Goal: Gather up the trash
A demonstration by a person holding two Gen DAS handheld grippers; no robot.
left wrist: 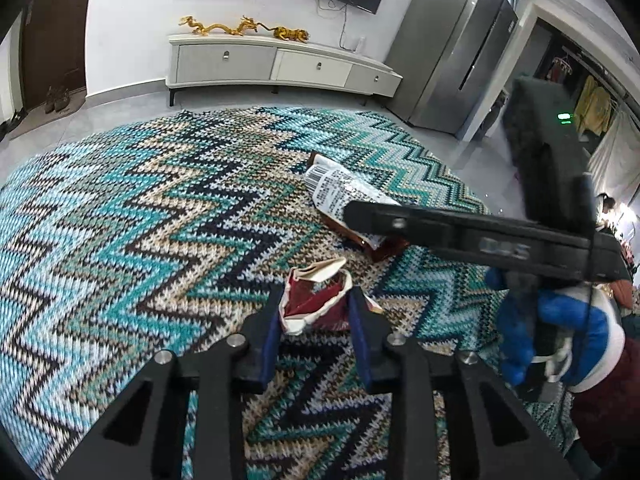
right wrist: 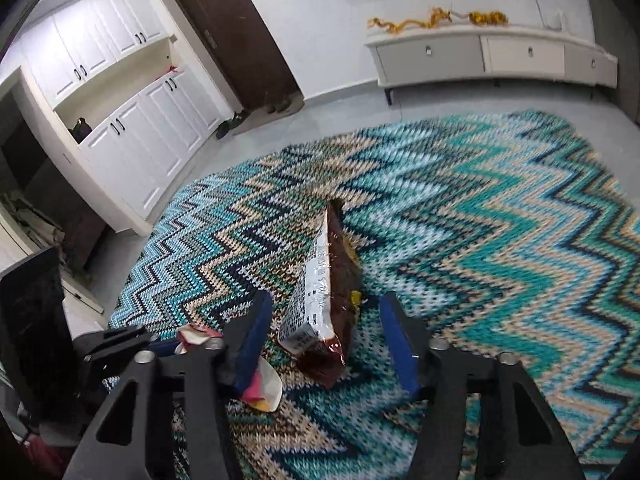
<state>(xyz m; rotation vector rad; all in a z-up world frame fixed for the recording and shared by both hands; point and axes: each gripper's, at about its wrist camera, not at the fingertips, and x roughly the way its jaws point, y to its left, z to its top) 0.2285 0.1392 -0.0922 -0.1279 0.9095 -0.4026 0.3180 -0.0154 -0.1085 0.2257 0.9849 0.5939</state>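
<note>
A crumpled red and white wrapper (left wrist: 316,300) lies on the zigzag rug (left wrist: 120,220), and my left gripper (left wrist: 316,318) is shut on it, blue pads pressing its two sides. Just beyond lies a brown snack bag with a white label (left wrist: 340,188). In the right wrist view this bag (right wrist: 320,312) stands on edge between the blue pads of my right gripper (right wrist: 320,336), which is open with a gap on each side. A blue-gloved hand (left wrist: 560,328) holds that gripper. The wrapper (right wrist: 196,334) shows again at lower left, partly behind a finger.
The rug (right wrist: 500,260) covers most of the grey tiled floor. A low white TV cabinet (left wrist: 280,64) lines the far wall, with a steel fridge (left wrist: 452,60) to its right. White cupboards (right wrist: 132,128) and a dark door (right wrist: 236,40) stand to the left.
</note>
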